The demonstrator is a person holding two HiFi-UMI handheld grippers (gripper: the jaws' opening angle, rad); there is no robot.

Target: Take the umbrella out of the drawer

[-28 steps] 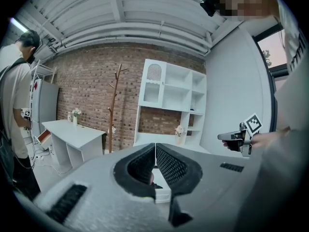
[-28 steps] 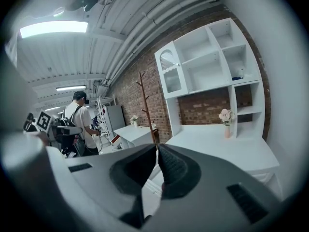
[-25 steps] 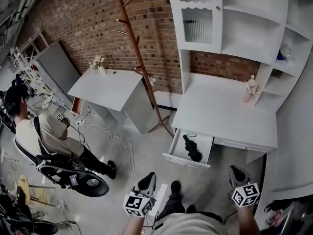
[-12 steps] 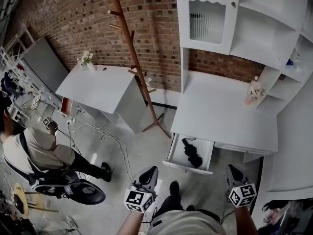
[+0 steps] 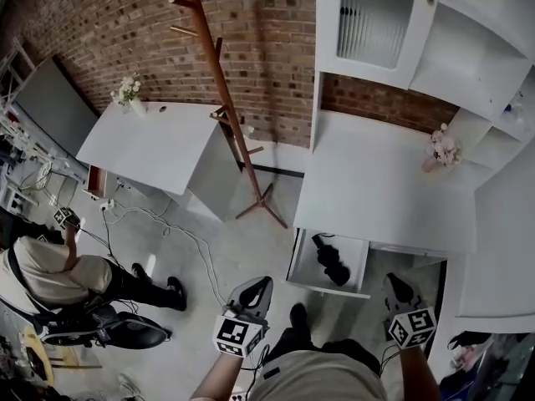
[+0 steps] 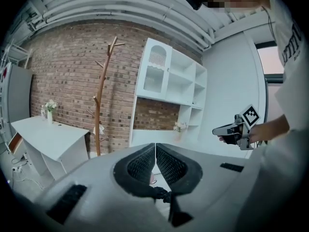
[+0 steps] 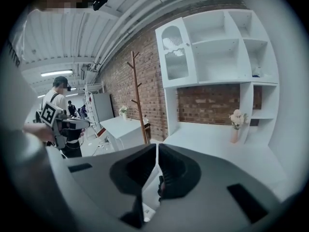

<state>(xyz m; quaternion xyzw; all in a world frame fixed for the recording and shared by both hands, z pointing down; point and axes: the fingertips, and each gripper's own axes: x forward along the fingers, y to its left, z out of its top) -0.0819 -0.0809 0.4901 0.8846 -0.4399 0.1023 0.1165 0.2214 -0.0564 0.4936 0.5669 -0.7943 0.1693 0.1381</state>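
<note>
Umbrella (image 5: pixel 331 259): a dark bundle, apparently folded, lying inside the open drawer (image 5: pixel 305 267) under the white desk (image 5: pixel 376 190). Left gripper (image 5: pixel 257 286) and right gripper (image 5: pixel 393 286) are both clenched on nothing, held over the grey concrete floor (image 5: pixel 209 249), short of the drawer front. A wooden coat stand (image 5: pixel 224 98) and a white side table (image 5: pixel 142 144) stand against the brick wall (image 5: pixel 117 23).

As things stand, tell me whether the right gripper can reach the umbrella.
Probably yes: the drawer is open, the umbrella lies uncovered, nothing blocks the right gripper, but its jaws are shut.
</note>
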